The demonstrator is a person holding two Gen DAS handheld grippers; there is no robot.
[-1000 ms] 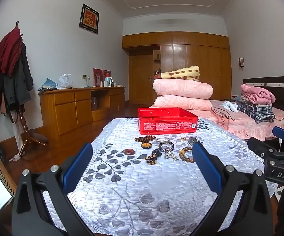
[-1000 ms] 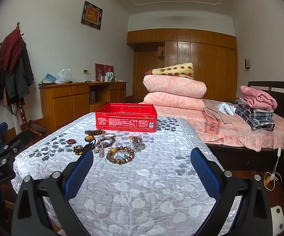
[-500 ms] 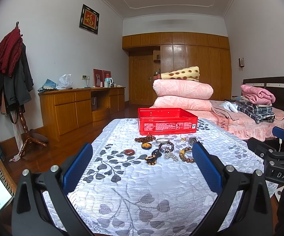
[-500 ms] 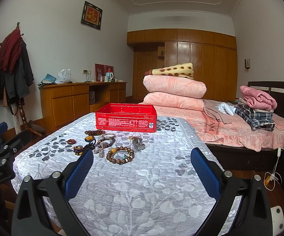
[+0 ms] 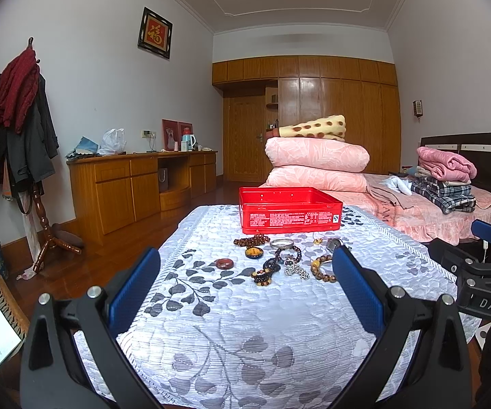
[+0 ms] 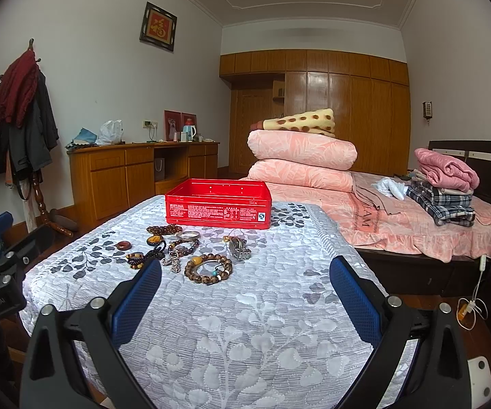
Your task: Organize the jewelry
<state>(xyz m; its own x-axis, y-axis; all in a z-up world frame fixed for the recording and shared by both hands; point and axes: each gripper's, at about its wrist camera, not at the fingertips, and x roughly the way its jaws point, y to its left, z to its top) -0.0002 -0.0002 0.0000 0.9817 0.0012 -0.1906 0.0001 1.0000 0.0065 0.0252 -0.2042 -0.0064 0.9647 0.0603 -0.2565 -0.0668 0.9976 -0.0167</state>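
Note:
A red box stands open on a table under a grey leaf-patterned cloth. In front of it lie several pieces of jewelry: a brown bead bracelet, a metal watch, a silver bangle, a red ring, an amber pendant and dark bead strings. My left gripper is open, short of the jewelry. My right gripper is open too, nothing between its fingers.
A bed with folded pink quilts and clothes lies to the right. A wooden sideboard lines the left wall beside a coat stand. A wardrobe fills the back wall.

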